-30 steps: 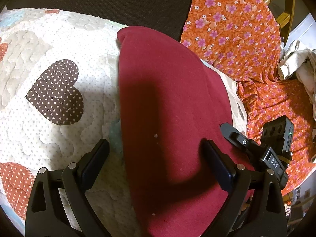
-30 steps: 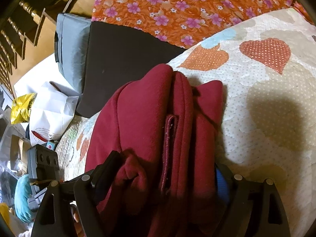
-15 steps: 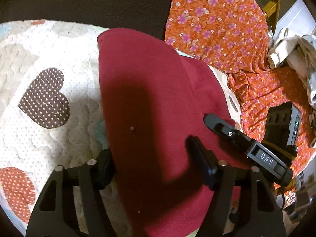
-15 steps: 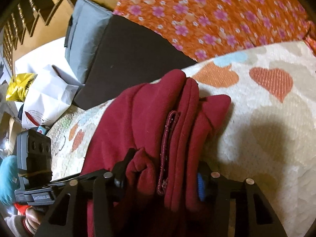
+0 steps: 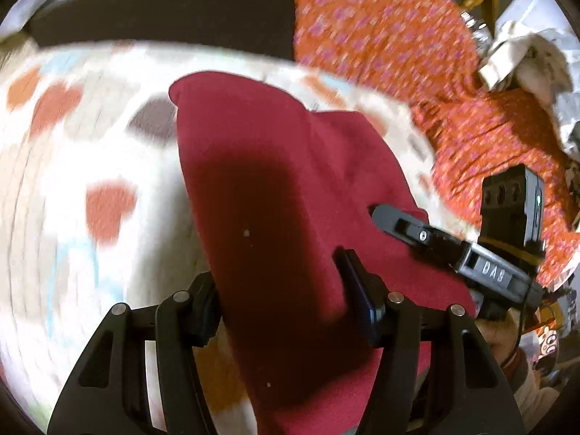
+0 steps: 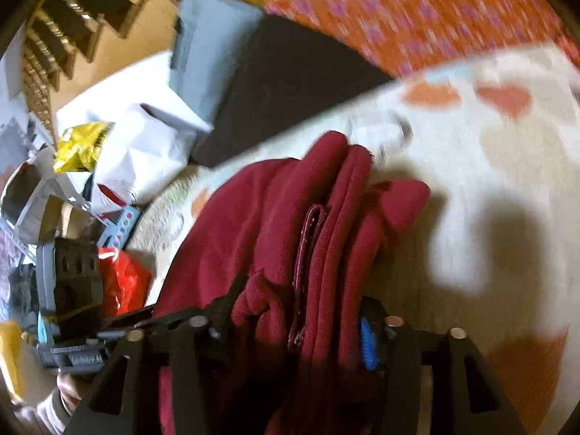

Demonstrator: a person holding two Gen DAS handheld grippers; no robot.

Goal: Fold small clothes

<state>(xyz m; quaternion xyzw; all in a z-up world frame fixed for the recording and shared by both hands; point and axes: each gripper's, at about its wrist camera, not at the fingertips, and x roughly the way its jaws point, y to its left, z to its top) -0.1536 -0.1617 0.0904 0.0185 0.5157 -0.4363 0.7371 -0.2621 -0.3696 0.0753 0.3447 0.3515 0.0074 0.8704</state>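
Left tool [image 5: 279, 290]: clenched on the dark red garment [image 5: 275, 188], black fingers [image 5: 359, 297] pressing in from both sides, fabric bunched between them. The garment runs forward from this tool as one smooth folded panel, far rounded corner toward the top of the left wrist view, lying on the heart-print quilt [image 5: 72, 152]. Quilt is blurred, white with red, brown and orange hearts. Beyond the quilt a dark cushion [image 5: 163, 3], then orange floral fabric [image 5: 380, 36] to the right, with crumpled white cloth [image 5: 525, 58] at the far right edge.

Right tool [image 5: 395, 221] shows in the left wrist view too, reaching in from the right, tip touching the garment's right edge just beside the left tool.

Right wrist view: right tool [image 6: 297, 311] gripping the garment [image 6: 253, 217] on its layered edge, several stacked folds and a hem seam squeezed between the fingers, blue pad visible on the right finger [image 6: 368, 340]. Folds stand on edge ahead of the tool, ends resting on the quilt [image 6: 489, 152]. Left tool [image 6: 163, 320] comes in low left, against the same bundle. Behind: grey cushion [image 6: 206, 50], white bag [image 6: 145, 148], yellow bag [image 6: 81, 143], red bag [image 6: 123, 282], all off the quilt at left.
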